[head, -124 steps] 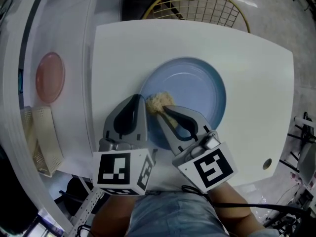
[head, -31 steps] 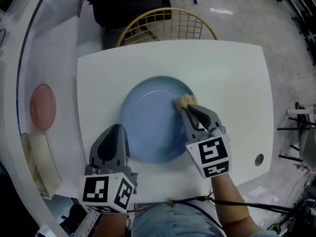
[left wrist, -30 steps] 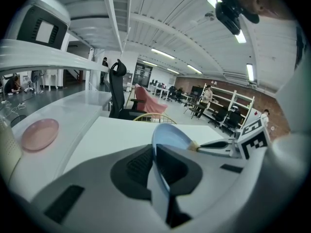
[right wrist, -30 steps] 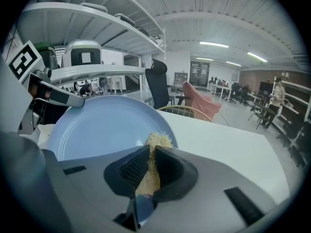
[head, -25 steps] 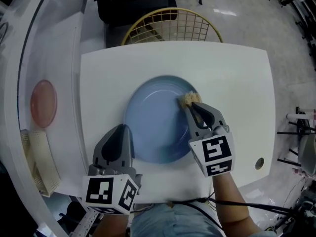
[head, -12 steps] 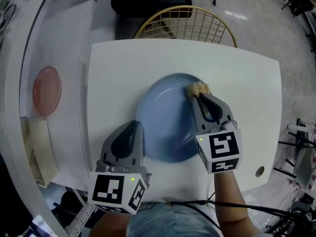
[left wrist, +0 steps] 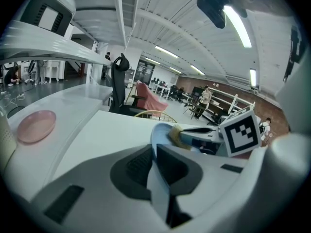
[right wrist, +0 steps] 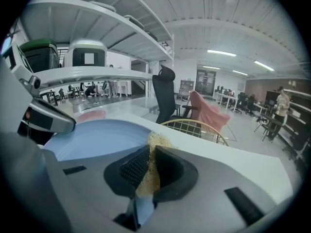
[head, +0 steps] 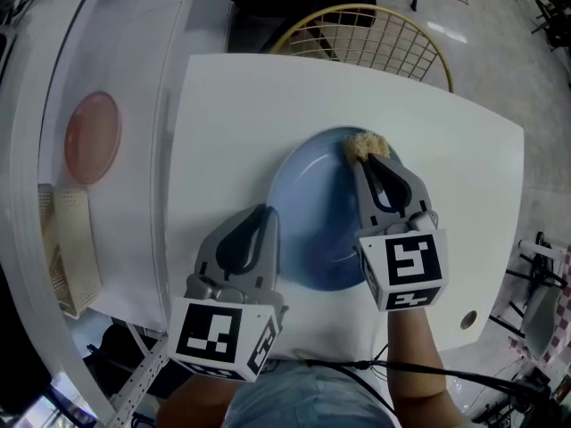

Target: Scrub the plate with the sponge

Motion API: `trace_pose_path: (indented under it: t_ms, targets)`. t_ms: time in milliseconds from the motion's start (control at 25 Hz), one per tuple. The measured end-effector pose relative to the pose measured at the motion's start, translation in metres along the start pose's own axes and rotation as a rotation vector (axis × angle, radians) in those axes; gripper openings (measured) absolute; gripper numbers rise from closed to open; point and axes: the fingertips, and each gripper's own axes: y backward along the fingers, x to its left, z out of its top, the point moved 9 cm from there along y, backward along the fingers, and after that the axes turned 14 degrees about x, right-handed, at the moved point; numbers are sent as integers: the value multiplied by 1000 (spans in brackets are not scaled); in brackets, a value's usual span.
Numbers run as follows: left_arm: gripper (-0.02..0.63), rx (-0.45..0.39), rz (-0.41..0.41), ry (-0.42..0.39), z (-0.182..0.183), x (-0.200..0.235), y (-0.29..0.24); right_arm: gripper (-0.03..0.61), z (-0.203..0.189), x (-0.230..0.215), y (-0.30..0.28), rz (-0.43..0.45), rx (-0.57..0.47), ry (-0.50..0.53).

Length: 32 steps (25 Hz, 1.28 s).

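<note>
Head view: the plate [head: 317, 205] lies on the white table [head: 232, 105]. The sponge [head: 366, 144] rests on the plate's far rim, at the tips of the right gripper [head: 368, 159]. The left gripper [head: 264, 214] meets the plate's left rim.

Left gripper view: the jaws are clenched on the plate's rim.

Right gripper view: the jaws clamp the sponge, which touches the plate.

My right gripper [head: 367, 160] holds the sponge [head: 364, 143] at the far rim of the blue plate [head: 314, 217]. My left gripper [head: 265, 215] is at its left edge. Both stand on the white table [head: 234, 105].
</note>
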Motion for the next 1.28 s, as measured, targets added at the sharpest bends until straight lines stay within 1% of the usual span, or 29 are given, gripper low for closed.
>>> trace_pose_path:
  t_ms: [360,640,880,1040,1280]
  targets:
    - [25,-2,1,7,1,3,-2,43,15,21,-3,56,-45,68]
    - [25,1,-1,14,1,3,-3,43,21,40,3,121,-67,133]
    - [25,-1,0,22,0,3,-4,43,19,55,10,183,-81,167]
    - [23,-6,8,23,1,6,-5,43,15,65,16,223,-69,190]
    - [23,0,4,33,-3,5,-7,43,5,75,24,261,-66,195]
